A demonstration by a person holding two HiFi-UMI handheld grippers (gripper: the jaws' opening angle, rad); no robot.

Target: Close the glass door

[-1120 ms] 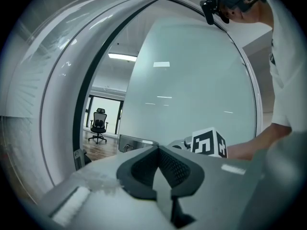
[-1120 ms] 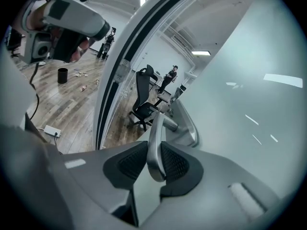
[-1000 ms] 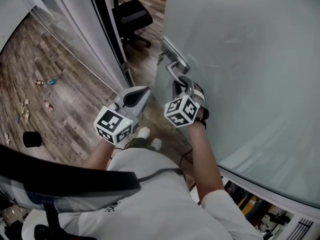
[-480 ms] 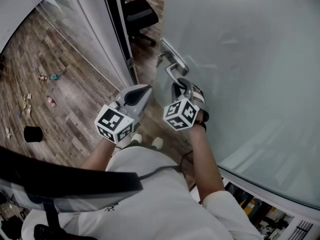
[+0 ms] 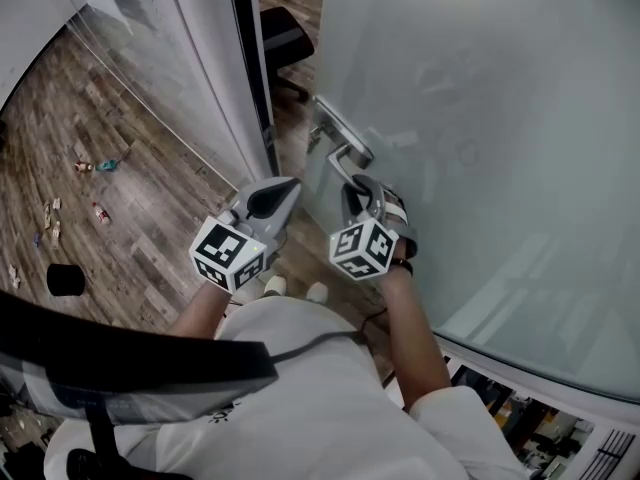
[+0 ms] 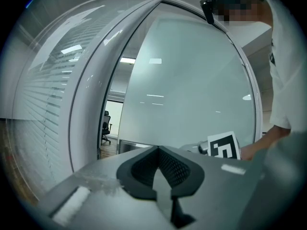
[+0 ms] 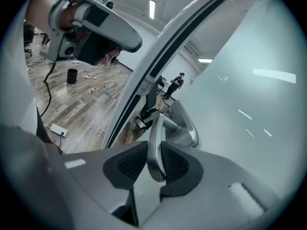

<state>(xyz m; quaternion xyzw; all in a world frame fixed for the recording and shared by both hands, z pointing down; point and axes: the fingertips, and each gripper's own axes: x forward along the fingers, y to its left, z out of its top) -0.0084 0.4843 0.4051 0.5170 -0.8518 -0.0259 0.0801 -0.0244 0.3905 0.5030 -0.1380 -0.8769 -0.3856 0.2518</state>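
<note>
Gripping the door handle (image 7: 154, 138) at centre frame, my right tool (image 7: 156, 166) clamps its pads on it; my left tool (image 6: 158, 174) idles pinched together, empty (lower centre). The glass door (image 5: 500, 118) fills the right, ajar; next I must swing it toward the jamb (image 5: 252, 58).

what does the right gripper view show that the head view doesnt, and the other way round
Only the right gripper view: the right gripper with its dark ribbed fingers pressed on both sides of the silver metal lever handle, and a white power strip on the floor.
Only the head view: that gripper's black-and-white marker cube and the person's white shoes.
Both: the frosted glass door, the handle, the brown wooden floor, the small black cylindrical bin and the left gripper.
</note>
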